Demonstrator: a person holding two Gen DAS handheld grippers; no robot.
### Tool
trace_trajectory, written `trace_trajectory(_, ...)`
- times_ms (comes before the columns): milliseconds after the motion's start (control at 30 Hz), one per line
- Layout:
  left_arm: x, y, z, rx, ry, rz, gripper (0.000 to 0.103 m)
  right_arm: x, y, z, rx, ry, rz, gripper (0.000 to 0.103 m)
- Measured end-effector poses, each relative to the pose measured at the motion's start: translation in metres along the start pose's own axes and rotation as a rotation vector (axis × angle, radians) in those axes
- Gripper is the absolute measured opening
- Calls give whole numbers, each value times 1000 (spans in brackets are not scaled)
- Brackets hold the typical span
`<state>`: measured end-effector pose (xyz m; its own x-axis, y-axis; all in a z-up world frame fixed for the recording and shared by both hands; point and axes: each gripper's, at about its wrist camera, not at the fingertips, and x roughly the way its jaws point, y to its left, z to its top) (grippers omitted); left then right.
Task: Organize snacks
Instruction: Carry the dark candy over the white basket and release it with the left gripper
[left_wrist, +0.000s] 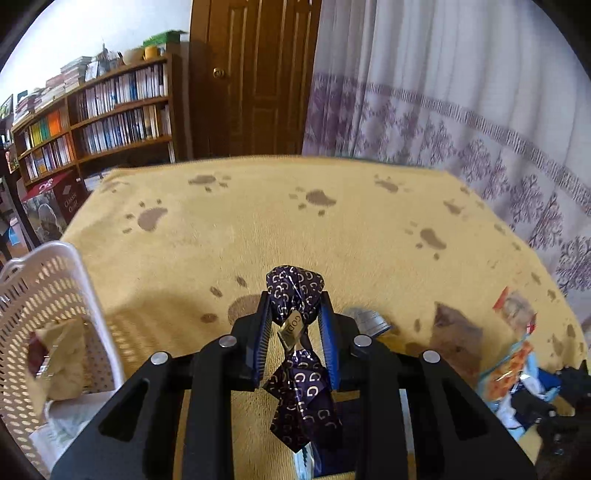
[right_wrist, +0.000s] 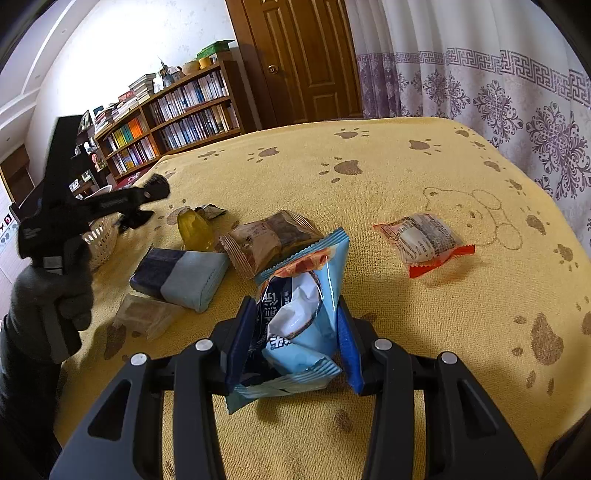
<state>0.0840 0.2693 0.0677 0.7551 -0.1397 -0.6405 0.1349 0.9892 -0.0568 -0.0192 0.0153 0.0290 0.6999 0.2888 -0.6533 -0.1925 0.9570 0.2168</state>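
On the yellow paw-print blanket (right_wrist: 406, 192) you have five loose snacks: a red-ended packet (right_wrist: 424, 242), a brown cake packet (right_wrist: 269, 240), a yellow jelly cup (right_wrist: 194, 229), a blue-grey bar (right_wrist: 181, 277) and a clear wrapped piece (right_wrist: 146, 317). Your right gripper (right_wrist: 295, 325) pinches a light-blue pouch (right_wrist: 306, 314), long axis pointing away from you. Only your left wrist view shows the white basket (left_wrist: 70, 295) interior; there your left gripper (left_wrist: 295, 332) clamps a purple foil candy (left_wrist: 295, 291), lengthwise along its fingers.
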Motion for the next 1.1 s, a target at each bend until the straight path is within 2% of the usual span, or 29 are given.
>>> trace_trajectory(333,-44,-4,10,10,-120,87,26,0,0,0,-1,-1,0,43)
trace_trajectory(533,-70,13,14,-25,-185,176,26,0,0,1,-5,-3,-3,43)
trace_trajectory(800,-88,39,13,-68,-221,293,26,0,1,-1,-12,-8,-8,43)
trace_trajectory(1100,-99,62,11,-114,-238,391,26,0,0,-1,-15,-9,-9,43)
